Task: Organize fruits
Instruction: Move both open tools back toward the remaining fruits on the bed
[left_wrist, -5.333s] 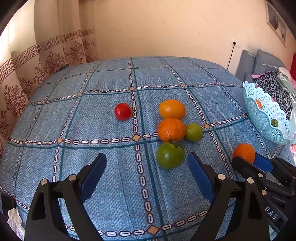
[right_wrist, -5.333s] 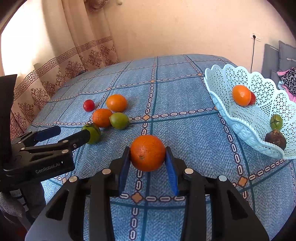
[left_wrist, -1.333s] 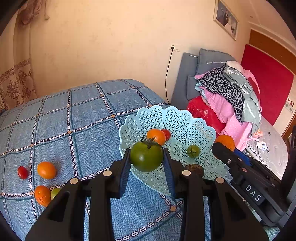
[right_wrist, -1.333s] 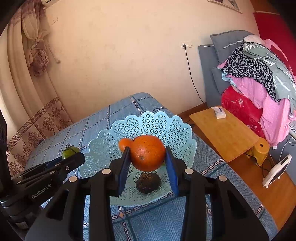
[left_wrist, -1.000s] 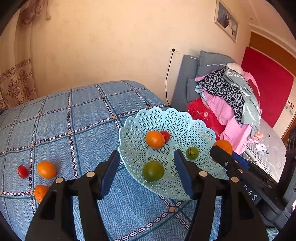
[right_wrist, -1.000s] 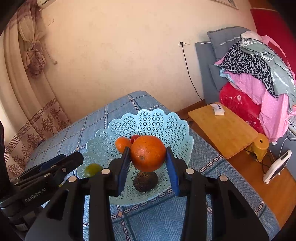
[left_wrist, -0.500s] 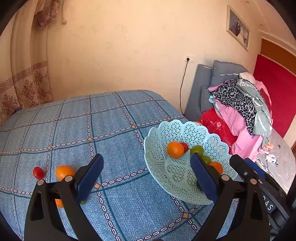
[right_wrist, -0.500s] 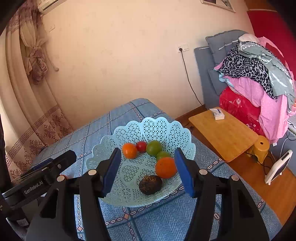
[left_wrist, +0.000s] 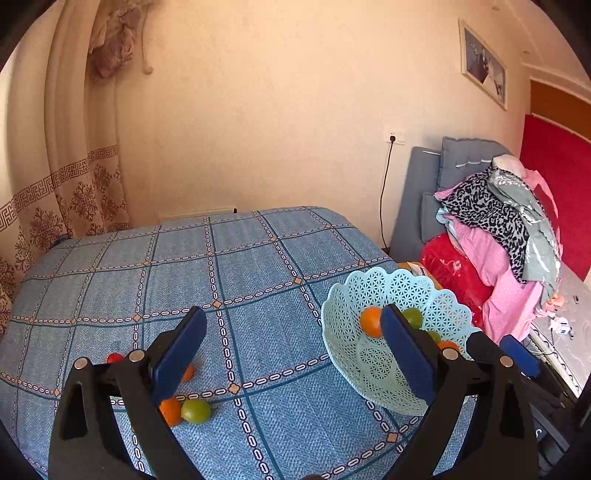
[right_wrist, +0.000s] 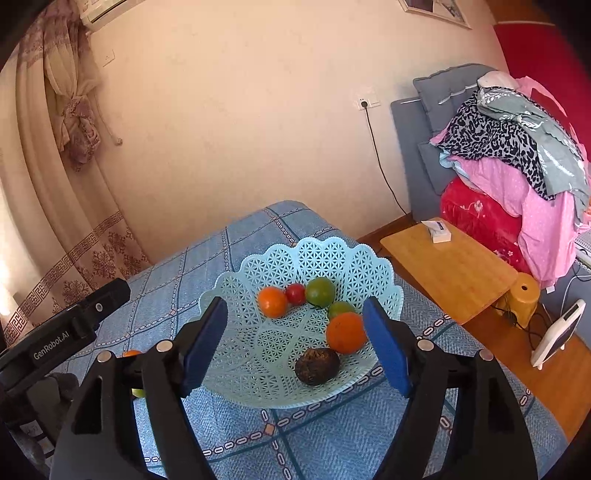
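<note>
Both tongs, left (left_wrist: 291, 345) and right (right_wrist: 295, 341), gape empty, right just widening, over a lacy plastic basket (right_wrist: 332, 254) of round fruit.

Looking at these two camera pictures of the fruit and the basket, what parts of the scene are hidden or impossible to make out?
- Left wrist view: the left gripper's blue finger covers part of the pale blue lattice plastic basket, so its fruit cannot be counted.
- Left wrist view: the other finger overlaps the orange fruits on the blue checked bedcover.
- Right wrist view: the fruits left on the bedcover are nearly all behind the right gripper.
- Right wrist view: the dark wrinkled fruit's kind is unclear.
</note>
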